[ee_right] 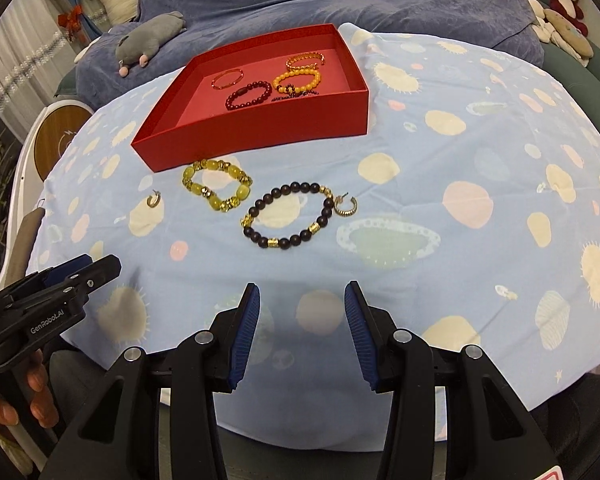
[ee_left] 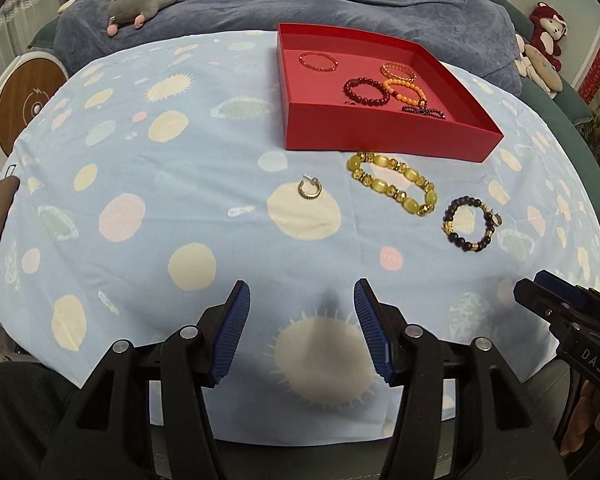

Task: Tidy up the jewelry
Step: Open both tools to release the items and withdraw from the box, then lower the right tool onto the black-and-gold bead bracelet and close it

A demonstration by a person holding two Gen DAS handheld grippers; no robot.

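your left gripper (ee_left: pixel 302 330) and right gripper (ee_right: pixel 302 330) both stand half open and hold nothing. 4 pieces lie on the blue spotted cloth (ee_left: pixel 172 216) in front of the red cardboard box (ee_left: pixel 384 136). the yellow glass-bead bracelet (ee_left: pixel 394 184) looks light, floppy and slippery, i think; pinch 1 big bead. the small gold hoop earring (ee_left: pixel 310 190) is tiny; grip it across the ring.
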